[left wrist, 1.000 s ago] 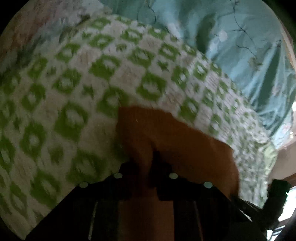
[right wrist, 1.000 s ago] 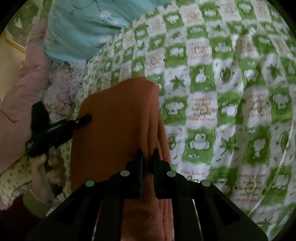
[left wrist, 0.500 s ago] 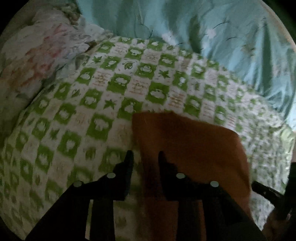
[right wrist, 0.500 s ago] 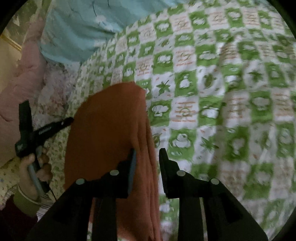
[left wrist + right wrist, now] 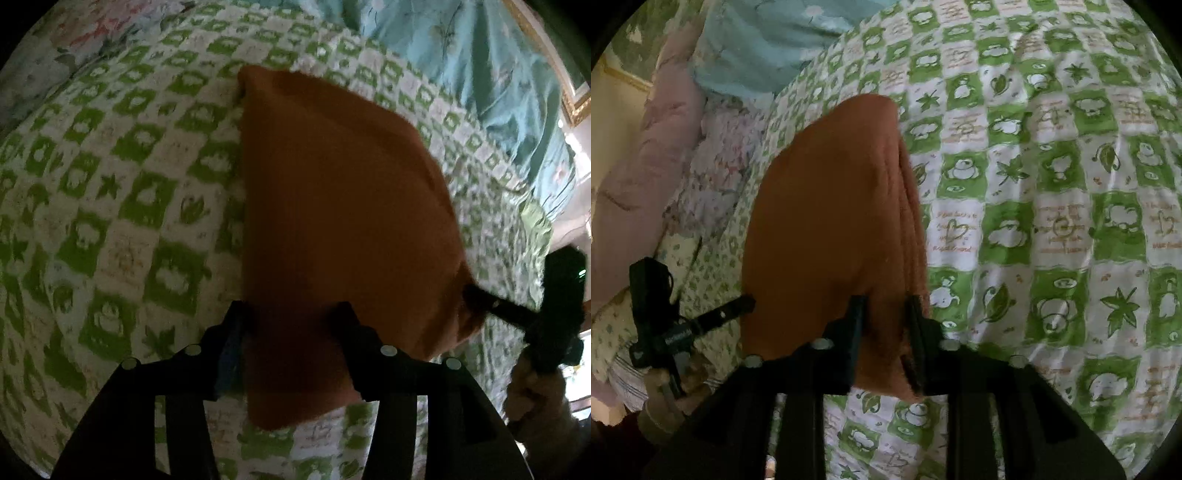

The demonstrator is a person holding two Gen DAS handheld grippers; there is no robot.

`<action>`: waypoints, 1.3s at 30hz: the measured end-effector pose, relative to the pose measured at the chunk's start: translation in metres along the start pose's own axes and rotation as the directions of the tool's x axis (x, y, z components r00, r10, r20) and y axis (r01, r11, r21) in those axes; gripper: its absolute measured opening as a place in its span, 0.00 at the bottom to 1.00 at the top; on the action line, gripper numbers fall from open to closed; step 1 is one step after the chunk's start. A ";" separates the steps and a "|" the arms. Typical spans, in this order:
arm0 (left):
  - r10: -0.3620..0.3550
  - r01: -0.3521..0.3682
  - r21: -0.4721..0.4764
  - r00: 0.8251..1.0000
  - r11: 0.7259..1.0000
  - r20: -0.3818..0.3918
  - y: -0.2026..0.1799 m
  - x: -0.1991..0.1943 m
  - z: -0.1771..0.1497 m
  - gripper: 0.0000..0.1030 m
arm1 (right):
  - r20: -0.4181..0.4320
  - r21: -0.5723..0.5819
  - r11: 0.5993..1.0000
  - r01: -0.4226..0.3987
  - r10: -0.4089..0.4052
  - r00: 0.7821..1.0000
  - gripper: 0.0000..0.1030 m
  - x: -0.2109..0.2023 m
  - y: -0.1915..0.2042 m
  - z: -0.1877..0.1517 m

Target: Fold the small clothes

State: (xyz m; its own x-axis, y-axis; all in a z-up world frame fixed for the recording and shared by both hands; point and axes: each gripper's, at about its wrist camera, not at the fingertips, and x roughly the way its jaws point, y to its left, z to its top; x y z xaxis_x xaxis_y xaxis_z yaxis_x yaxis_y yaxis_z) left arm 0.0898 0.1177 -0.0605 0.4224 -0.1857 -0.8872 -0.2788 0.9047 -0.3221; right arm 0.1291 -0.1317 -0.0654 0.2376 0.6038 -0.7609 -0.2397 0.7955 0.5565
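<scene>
An orange cloth (image 5: pixel 340 221) lies folded on the green-and-white checked bedspread (image 5: pixel 122 206). My left gripper (image 5: pixel 295 321) is open, its fingers straddling the cloth's near edge. In the right wrist view the same orange cloth (image 5: pixel 827 229) shows its stacked layers along its right side. My right gripper (image 5: pixel 882 314) is open over the cloth's near right corner. The right gripper also shows in the left wrist view (image 5: pixel 524 314) at the cloth's far right corner, and the left gripper shows in the right wrist view (image 5: pixel 701 321) at the cloth's left edge.
A light blue quilt (image 5: pixel 480 74) lies bunched at the far side of the bed. A pink floral pillow (image 5: pixel 646 177) lies to the left in the right wrist view. The checked bedspread (image 5: pixel 1052 221) stretches to the right.
Both grippers have let go of the orange cloth and opened. The cloth now lies flat on the bed with both grippers over its near edge.
</scene>
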 end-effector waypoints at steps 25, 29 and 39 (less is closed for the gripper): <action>-0.001 0.002 0.031 1.000 1.000 -0.022 0.010 -0.009 -0.034 0.42 | 0.068 0.021 0.995 0.097 -0.098 0.993 0.20 -0.019 -0.008 -0.019; -0.002 0.003 0.035 1.000 0.999 -0.010 0.014 -0.019 -0.040 0.42 | 0.103 -0.015 0.994 0.105 -0.102 0.989 0.21 -0.035 0.006 -0.021; -0.030 0.028 0.092 0.999 0.995 0.029 0.010 -0.041 -0.045 0.42 | 0.078 -0.099 0.991 0.093 -0.085 0.993 0.21 -0.018 0.040 -0.036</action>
State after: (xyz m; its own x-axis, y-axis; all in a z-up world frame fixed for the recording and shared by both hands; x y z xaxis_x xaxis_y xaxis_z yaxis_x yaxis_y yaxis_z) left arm 0.0316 0.1168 -0.0424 0.4557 -0.2018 -0.8669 -0.1861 0.9308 -0.3145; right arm 0.0819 -0.1124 -0.0416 0.3301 0.5360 -0.7770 -0.3083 0.8392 0.4480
